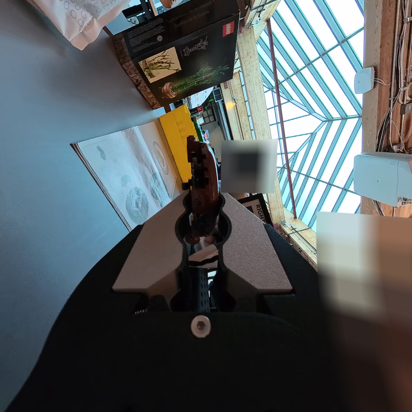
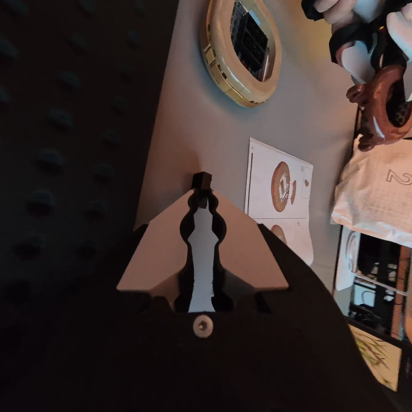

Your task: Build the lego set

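My left gripper (image 1: 201, 208) is shut on a brown curved lego assembly (image 1: 201, 169) with black pieces on its side, held up in the air above the table. The same assembly (image 2: 383, 104) shows at the top right of the right wrist view, held by the other gripper. My right gripper (image 2: 201, 196) is shut on a small black lego piece (image 2: 201, 183) at its tips. A tan oval lego ring (image 2: 240, 55) with a dark middle lies on the grey table (image 2: 223, 124). The open instruction booklet (image 2: 278, 189) lies beside it and also shows in the left wrist view (image 1: 133, 174).
The dark lego set box (image 1: 182, 53) stands at the table's far side, next to a yellow bin (image 1: 178, 138). White paper parts bags (image 2: 374, 191) lie by the booklet; one also shows in the left wrist view (image 1: 82, 20). A dark perforated surface (image 2: 66, 133) fills the right view's left side.
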The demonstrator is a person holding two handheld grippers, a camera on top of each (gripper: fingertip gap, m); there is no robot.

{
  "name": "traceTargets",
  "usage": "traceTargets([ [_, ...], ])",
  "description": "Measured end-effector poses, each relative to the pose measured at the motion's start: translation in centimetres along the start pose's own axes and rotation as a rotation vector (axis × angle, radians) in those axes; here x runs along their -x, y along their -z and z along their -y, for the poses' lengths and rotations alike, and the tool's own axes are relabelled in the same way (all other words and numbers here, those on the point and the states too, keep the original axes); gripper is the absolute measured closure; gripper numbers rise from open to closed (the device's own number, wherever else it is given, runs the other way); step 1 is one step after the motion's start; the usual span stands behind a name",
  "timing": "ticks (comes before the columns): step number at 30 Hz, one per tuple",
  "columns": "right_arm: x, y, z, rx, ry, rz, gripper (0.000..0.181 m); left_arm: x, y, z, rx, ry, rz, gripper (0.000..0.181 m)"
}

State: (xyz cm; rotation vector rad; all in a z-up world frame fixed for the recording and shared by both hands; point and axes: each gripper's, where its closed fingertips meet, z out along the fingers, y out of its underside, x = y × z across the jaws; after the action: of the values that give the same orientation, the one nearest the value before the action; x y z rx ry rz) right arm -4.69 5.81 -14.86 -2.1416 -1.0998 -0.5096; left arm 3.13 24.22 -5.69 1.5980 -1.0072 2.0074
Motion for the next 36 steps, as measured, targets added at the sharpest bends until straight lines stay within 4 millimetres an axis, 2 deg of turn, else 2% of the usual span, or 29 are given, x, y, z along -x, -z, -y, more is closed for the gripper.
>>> traceTargets([
  [5, -0.4, 0.1, 0.0, 0.046, 0.216, -0.143, 0.179, -0.2, 0.0, 0.0, 0.0, -0.004, -0.004, 0.163],
  [7, -0.3, -0.3, -0.2, 0.045, 0.22, -0.134, 0.178, -0.2, 0.0, 0.0, 0.0, -0.002, -0.007, 0.163],
  [9, 0.0, -0.3, 0.2, -0.01, 0.087, -0.056, 0.177, -0.2, 0.0, 0.0, -0.001, -0.001, -0.007, 0.163],
  [12, -0.9, 0.6, 1.0, -0.114, -0.152, 0.039, 0.155, -0.2, 0.0, 0.0, -0.003, 0.001, -0.008, 0.164],
  [15, -1.3, 0.6, 0.2, -0.119, -0.294, 0.13, 0.147, -0.3, 0.0, 0.0, 0.002, -0.003, -0.008, 0.163],
  [18, 0.0, 0.0, 0.1, -0.122, -0.365, 0.245, 0.152, -0.3, 0.0, -0.1, 0.003, -0.003, -0.009, 0.164],
  [19, 0.4, -0.2, 0.1, -0.113, -0.362, 0.259, 0.171, -0.3, 0.0, -0.1, 0.003, -0.003, -0.008, 0.163],
  [21, -1.3, -0.6, -0.5, -0.076, -0.293, 0.122, 0.172, -0.3, 0.1, 0.1, -0.003, -0.001, -0.008, 0.164],
  [22, -2.8, -0.7, -0.9, -0.049, -0.23, 0.013, 0.173, -0.3, 0.1, 0.1, -0.005, 0.0, -0.008, 0.164],
  [24, -6.1, -0.5, -2.0, 0.053, -0.022, -0.247, 0.172, -0.2, 0.1, 0.1, -0.005, 0.0, -0.007, 0.163],
  [25, -6.6, -0.6, -2.1, 0.083, 0.088, -0.308, 0.172, -0.2, 0.1, 0.1, -0.004, 0.001, -0.007, 0.163],
  [28, -5.5, -1.8, -2.3, 0.146, 0.438, -0.344, 0.172, -0.1, 0.0, 0.0, 0.001, 0.006, -0.007, 0.164],
  [30, -4.6, -2.4, -2.6, 0.162, 0.591, -0.331, 0.172, -0.2, 0.0, -0.1, 0.002, 0.004, -0.01, 0.164],
  [33, -3.8, -2.6, -2.8, 0.162, 0.661, -0.298, 0.167, -0.3, 0.1, 0.1, -0.003, 0.0, -0.01, 0.164],
  [36, -3.8, -2.2, -2.7, 0.161, 0.637, -0.273, 0.159, -0.3, 0.2, 0.1, -0.003, 0.001, -0.01, 0.163],
])
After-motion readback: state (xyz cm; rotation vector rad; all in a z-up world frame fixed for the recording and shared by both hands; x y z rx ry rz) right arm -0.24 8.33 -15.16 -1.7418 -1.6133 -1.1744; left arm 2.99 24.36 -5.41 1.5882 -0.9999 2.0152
